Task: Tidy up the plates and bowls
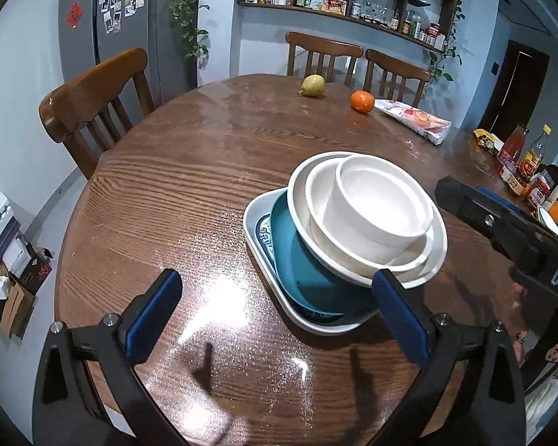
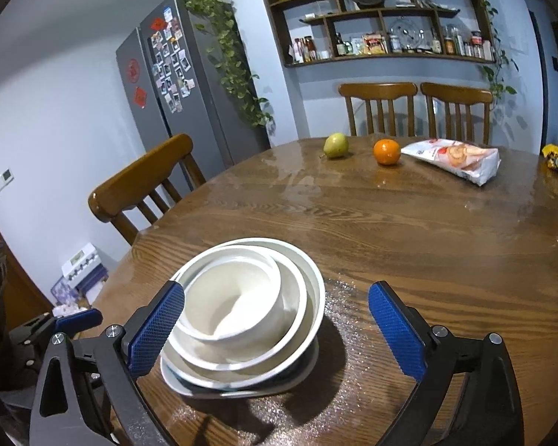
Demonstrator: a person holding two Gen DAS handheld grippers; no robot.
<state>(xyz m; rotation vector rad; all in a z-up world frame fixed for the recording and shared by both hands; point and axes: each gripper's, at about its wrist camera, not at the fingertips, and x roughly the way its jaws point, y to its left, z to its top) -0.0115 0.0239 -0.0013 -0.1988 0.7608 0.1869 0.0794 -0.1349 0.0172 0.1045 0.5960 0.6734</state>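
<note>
I am holding my left gripper [image 1: 275, 308] with its jaws spread wide and nothing between them, low in the left wrist frame, over the round wooden table [image 1: 175, 193]; its right blue pad [image 1: 398, 308] is sitting just in front of the stack's near edge, though I cannot tell whether it is touching. The stack is standing right of centre in that frame: a white rectangular tray [image 1: 256, 238] at the bottom, a teal plate [image 1: 301, 260] lying in it, then a wide white bowl [image 1: 437, 256], a middle white bowl [image 1: 318, 189] and a small white bowl [image 1: 375, 200] nested and leaning toward the right. My right gripper [image 2: 277, 327] is also gaping open and empty; in the right wrist frame the nested bowls are sitting at lower centre-left, beside its left pad [image 2: 156, 330]. A pear [image 2: 335, 145], an orange [image 2: 387, 151] and a snack bag [image 2: 454, 158] are lying at the upper right of that frame, well apart from the stack.
</note>
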